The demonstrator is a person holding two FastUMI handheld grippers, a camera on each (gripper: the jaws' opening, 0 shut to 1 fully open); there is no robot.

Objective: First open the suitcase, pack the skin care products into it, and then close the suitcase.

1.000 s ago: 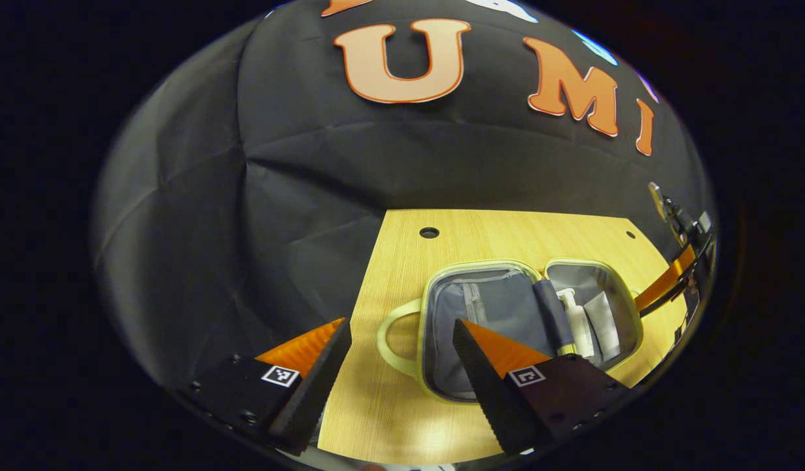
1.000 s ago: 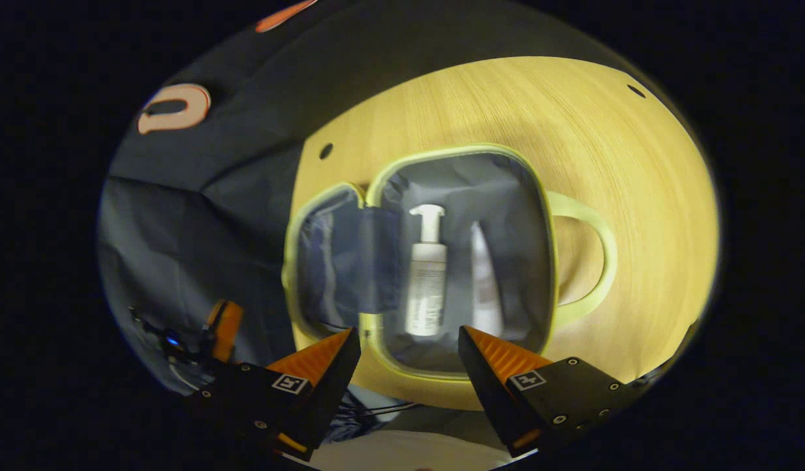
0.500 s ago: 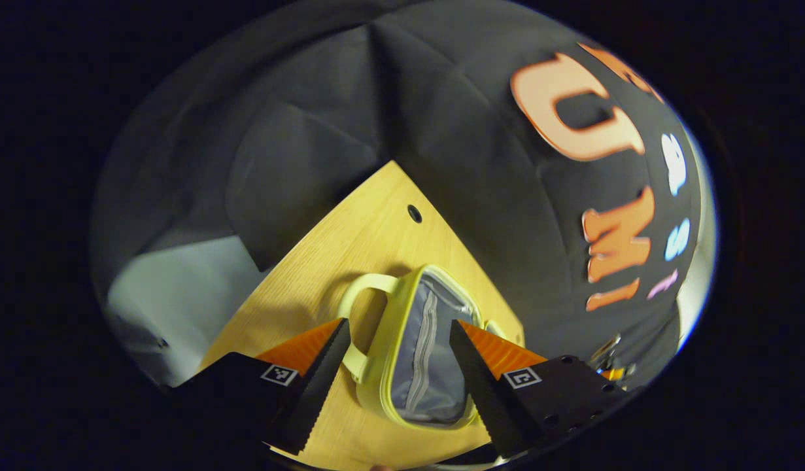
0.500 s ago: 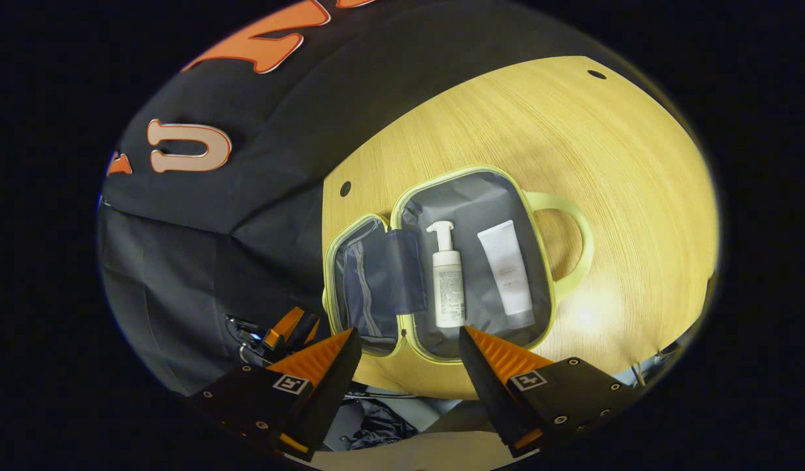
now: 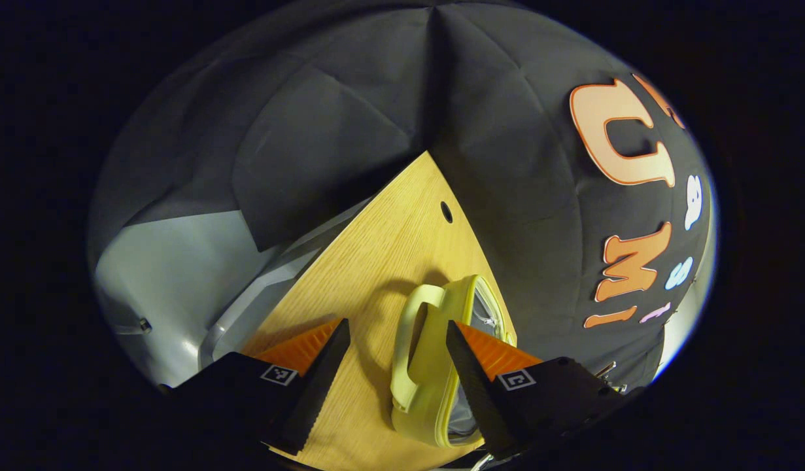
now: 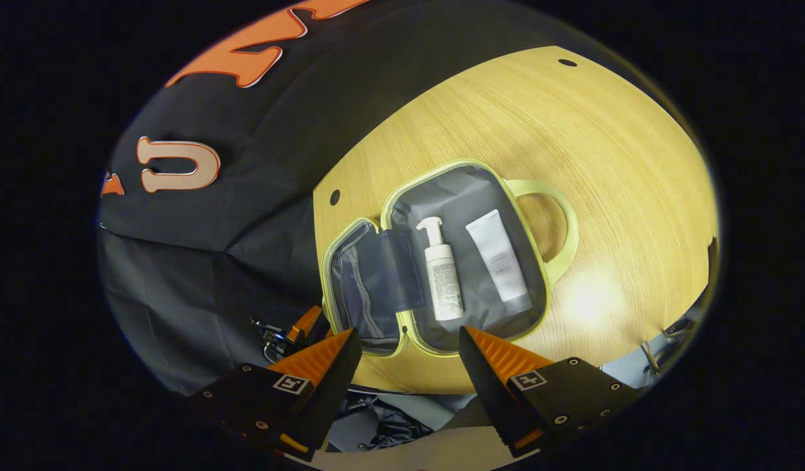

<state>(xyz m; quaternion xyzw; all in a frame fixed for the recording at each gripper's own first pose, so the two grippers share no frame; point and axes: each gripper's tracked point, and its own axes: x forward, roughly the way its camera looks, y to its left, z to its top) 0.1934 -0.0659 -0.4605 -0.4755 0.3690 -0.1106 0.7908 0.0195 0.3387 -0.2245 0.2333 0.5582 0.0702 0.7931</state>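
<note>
Since half a second ago the left claw (image 5: 392,386) has swung lower and nearer the suitcase's lid edge; the right claw (image 6: 409,379) has drawn back slightly, so the case looks smaller in the right gripper view.

Pale wooden table (image 6: 605,150) carries the small yellow-green zip suitcase with grey lining (image 6: 464,258), lying open flat, looped handle (image 6: 559,222) toward the table's middle. In the left gripper view the lid half (image 5: 441,366) appears edge-on, handle side facing the camera, sitting between the spread fingers without visible contact.

Inside the deeper half: white pump bottle (image 6: 440,271) and white squeeze tube (image 6: 500,261), side by side, apart.

Both claws released, holding nothing.

Judgement: packing looks done; the left claw seems placed to fold the lid over. Closing not yet done.
</note>
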